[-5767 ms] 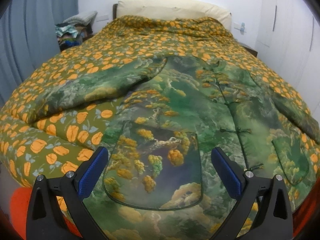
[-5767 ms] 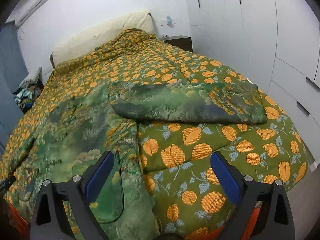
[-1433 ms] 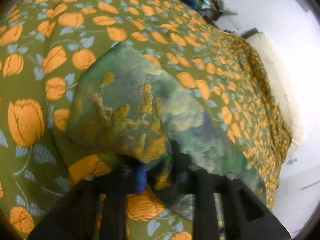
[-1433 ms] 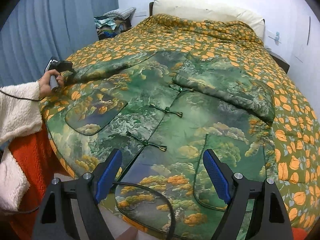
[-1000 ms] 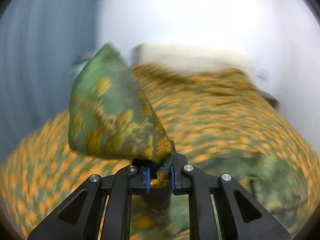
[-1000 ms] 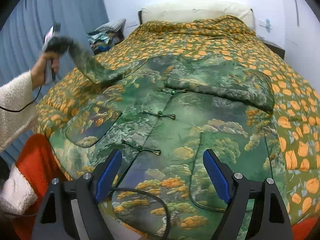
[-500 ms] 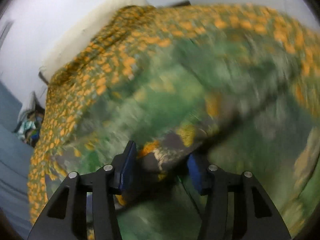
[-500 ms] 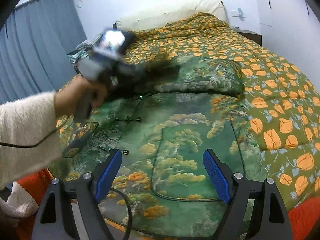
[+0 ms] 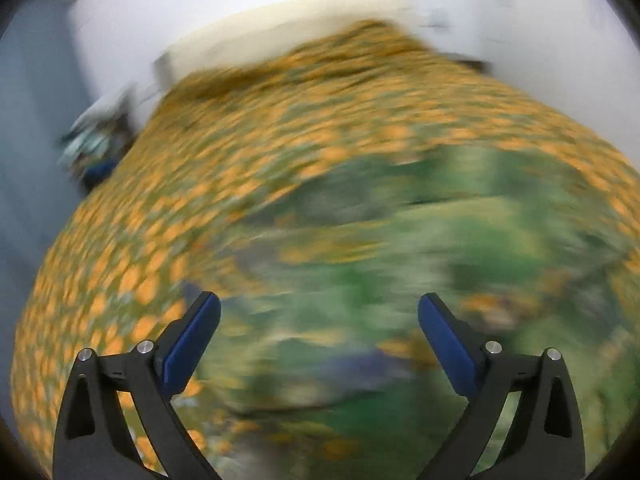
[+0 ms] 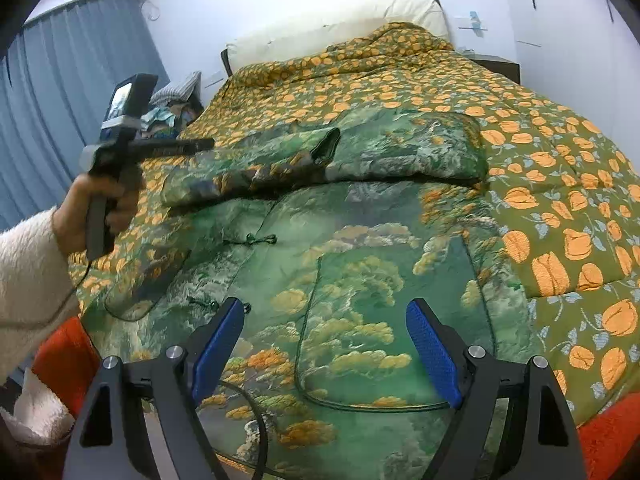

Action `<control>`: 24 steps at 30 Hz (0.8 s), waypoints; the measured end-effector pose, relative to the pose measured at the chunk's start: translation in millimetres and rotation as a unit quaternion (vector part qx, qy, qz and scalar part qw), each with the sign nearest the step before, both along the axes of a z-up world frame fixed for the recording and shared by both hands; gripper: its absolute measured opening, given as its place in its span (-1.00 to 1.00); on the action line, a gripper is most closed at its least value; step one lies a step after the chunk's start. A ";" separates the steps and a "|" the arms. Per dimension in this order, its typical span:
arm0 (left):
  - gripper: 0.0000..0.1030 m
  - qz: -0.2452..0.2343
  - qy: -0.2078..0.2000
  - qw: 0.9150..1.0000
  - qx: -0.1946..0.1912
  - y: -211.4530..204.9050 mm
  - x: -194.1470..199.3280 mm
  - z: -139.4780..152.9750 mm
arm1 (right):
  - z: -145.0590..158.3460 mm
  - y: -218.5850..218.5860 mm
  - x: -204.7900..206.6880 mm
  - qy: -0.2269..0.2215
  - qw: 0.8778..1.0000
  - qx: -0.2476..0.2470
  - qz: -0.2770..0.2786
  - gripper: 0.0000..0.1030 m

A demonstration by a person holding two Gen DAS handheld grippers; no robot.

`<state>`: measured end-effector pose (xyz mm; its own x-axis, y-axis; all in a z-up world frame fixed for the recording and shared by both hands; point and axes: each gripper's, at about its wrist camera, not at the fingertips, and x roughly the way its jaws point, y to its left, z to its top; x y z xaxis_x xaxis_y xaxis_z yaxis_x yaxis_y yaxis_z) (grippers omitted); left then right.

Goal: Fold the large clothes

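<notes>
A large green landscape-print coat (image 10: pixel 360 264) lies front-up on the bed, blurred in the left wrist view (image 9: pixel 380 272). Both sleeves are folded across the chest: the left sleeve (image 10: pixel 256 164) lies over the right sleeve (image 10: pixel 412 144). My left gripper (image 9: pixel 318 332) is open and empty above the coat; in the right wrist view it (image 10: pixel 200 145) hovers by the left sleeve's shoulder end. My right gripper (image 10: pixel 325 344) is open and empty above the coat's hem and pocket (image 10: pixel 384 320).
The bed carries an orange-flowered green quilt (image 10: pixel 560 184) with a cream headboard (image 10: pixel 328 28) behind. Blue curtains (image 10: pixel 52 92) hang at the left, with a heap of clothes (image 10: pixel 168 116) beside the bed. White wardrobe doors (image 10: pixel 568 12) stand at the right. An orange cloth (image 10: pixel 64 364) lies at the bed's near edge.
My left gripper carried the left sleeve up and over onto the coat's chest, opened and let it go, then drew back. My right gripper stayed open above the hem.
</notes>
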<state>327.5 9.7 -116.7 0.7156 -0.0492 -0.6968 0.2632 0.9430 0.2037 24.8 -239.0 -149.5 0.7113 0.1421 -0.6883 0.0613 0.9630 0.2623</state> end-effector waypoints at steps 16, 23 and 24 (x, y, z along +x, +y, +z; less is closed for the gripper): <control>0.93 -0.065 0.052 0.994 -0.063 -51.2 -8.5 17.1 | -3.3 -6.5 2.4 0.000 1.000 0.010 -0.006 0.60; 0.94 -0.102 0.148 0.984 0.008 -147.1 11.8 -69.4 | -5.4 -8.4 0.6 0.004 1.000 0.012 -0.006 0.60; 0.95 -0.089 0.162 0.983 0.010 -149.0 17.9 -78.6 | -5.8 -9.6 0.3 0.005 1.000 0.015 -0.007 0.60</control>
